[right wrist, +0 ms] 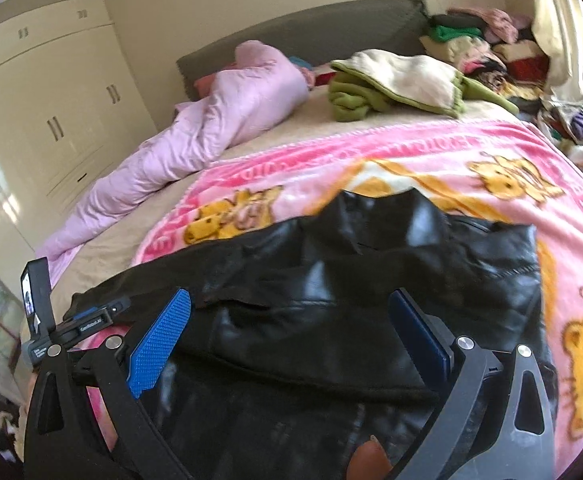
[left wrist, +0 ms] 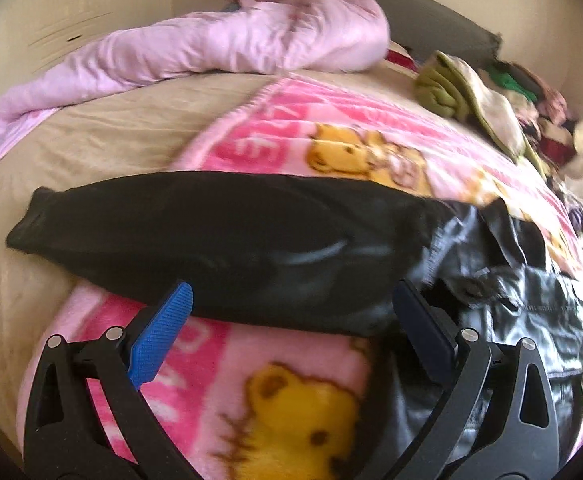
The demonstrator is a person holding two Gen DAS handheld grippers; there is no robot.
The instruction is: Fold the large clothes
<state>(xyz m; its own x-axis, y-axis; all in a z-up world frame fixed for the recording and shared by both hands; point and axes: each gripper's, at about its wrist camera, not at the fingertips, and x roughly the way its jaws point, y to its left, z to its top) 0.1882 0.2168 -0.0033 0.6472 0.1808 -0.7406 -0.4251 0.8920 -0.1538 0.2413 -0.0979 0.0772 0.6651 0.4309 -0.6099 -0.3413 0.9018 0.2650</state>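
A black leather jacket (right wrist: 331, 280) lies on a pink cartoon blanket (right wrist: 471, 152) on the bed. In the left wrist view one black sleeve (left wrist: 195, 224) stretches out to the left and the shiny body (left wrist: 511, 288) bunches at the right. My left gripper (left wrist: 291, 304) hangs open just above the sleeve's near edge, its blue pads (left wrist: 163, 332) wide apart with nothing between them. Over the jacket's folded body my right gripper (right wrist: 291, 312) stands open too, its blue pads (right wrist: 159, 344) wide apart and empty. The left gripper's body (right wrist: 71, 320) shows at the left of the right wrist view.
A pink quilt (left wrist: 195, 48) lies crumpled along the bed's far left. Green and cream folded clothes (right wrist: 395, 80) and a mixed pile of garments (right wrist: 491, 48) sit near the grey headboard (right wrist: 311, 28). Cream wardrobes (right wrist: 43, 100) stand left of the bed. Beige sheet (left wrist: 103, 132) shows beside the blanket.
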